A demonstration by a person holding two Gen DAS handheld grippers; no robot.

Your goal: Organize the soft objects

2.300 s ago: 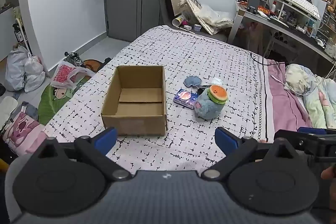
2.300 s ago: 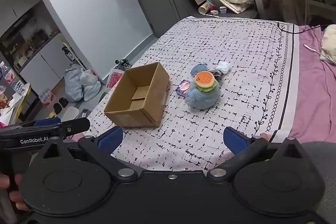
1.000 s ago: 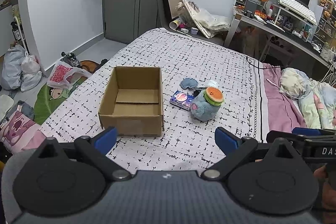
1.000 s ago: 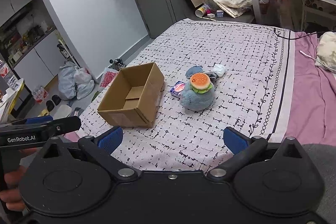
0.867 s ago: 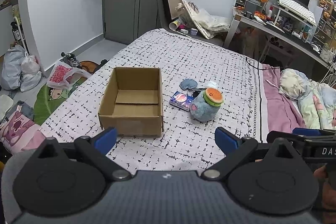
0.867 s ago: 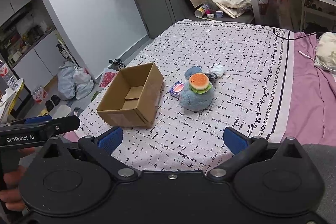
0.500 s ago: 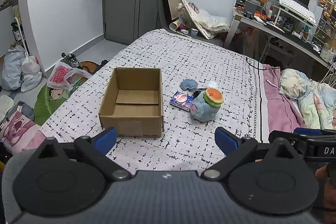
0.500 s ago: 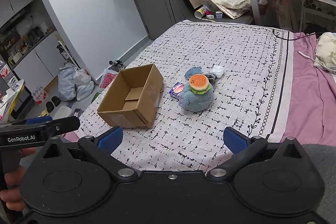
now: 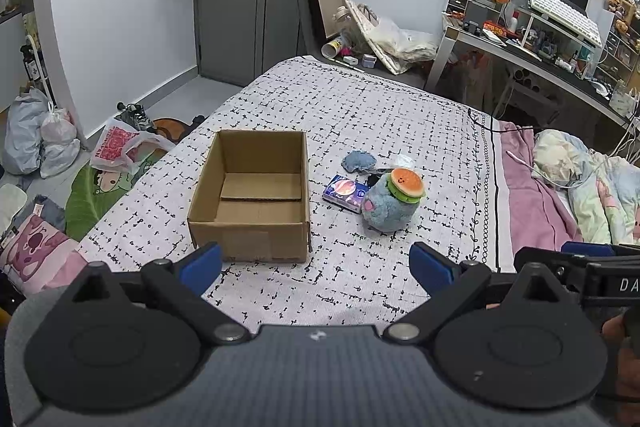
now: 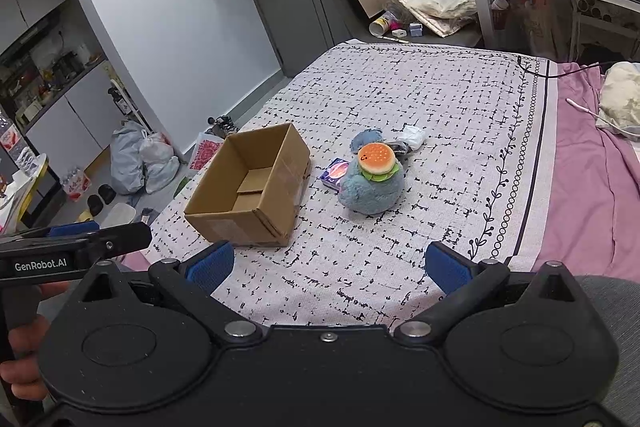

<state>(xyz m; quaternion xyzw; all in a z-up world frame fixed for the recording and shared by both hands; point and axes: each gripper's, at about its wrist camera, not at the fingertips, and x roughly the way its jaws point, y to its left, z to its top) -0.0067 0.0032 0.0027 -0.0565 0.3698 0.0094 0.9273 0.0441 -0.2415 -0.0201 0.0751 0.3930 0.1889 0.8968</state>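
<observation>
An open, empty cardboard box (image 9: pixel 256 195) (image 10: pixel 252 191) sits on the patterned bedspread. Right of it lies a round blue plush (image 9: pixel 390 211) (image 10: pixel 372 191) with a small burger toy (image 9: pixel 407 183) (image 10: pixel 377 157) on top. A small blue pouch (image 9: pixel 360 161) (image 10: pixel 366 139), a flat purple packet (image 9: pixel 345 189) (image 10: pixel 335 173) and a white crumpled piece (image 10: pixel 412 137) lie beside it. My left gripper (image 9: pixel 316 267) is open, near the bed's front edge, well short of the box. My right gripper (image 10: pixel 328 263) is open too, with nothing between its fingers.
The bed's left edge drops to a floor with plastic bags (image 9: pixel 36 135) and a printed bag (image 9: pixel 120 145). A pink sheet and bedding (image 9: pixel 580 187) lie on the right. A cluttered desk (image 9: pixel 552 55) stands behind. The bedspread (image 9: pixel 360 99) beyond the toys is bare.
Both views have drifted slightly; the box and plush sit a little farther off than 2.3 s ago. Nothing was picked up and both grippers stayed open.
</observation>
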